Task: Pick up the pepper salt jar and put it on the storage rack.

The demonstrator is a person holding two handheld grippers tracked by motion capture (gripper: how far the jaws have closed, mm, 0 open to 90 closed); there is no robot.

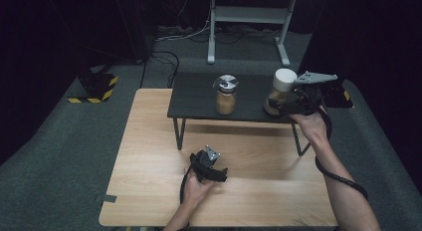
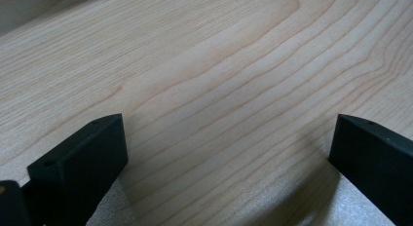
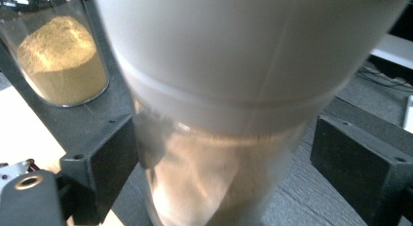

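A glass jar with a white lid (image 1: 281, 86), holding tan powder, leans on the right end of a black raised shelf (image 1: 194, 99). My right gripper (image 1: 276, 106) is open with its jaws on either side of the jar's lower body. In the right gripper view the jar (image 3: 234, 89) is blurred between the jaws of my right gripper (image 3: 224, 162); the left jaw touches the glass and the right jaw stands slightly off it. A second jar with a metal lid (image 1: 225, 97) stands upright mid-shelf. My left gripper (image 1: 222, 175) hangs open low over the wooden table (image 1: 149, 156), with nothing between its jaws.
The shelf stands on thin legs at the table's far side. Bare wood (image 2: 219, 65) lies under my left gripper (image 2: 229, 148). The metal-lid jar (image 3: 63, 65) sits close to the left of the white-lid one. Grey carpet, cables and a stand's feet (image 1: 249, 37) lie beyond the table.
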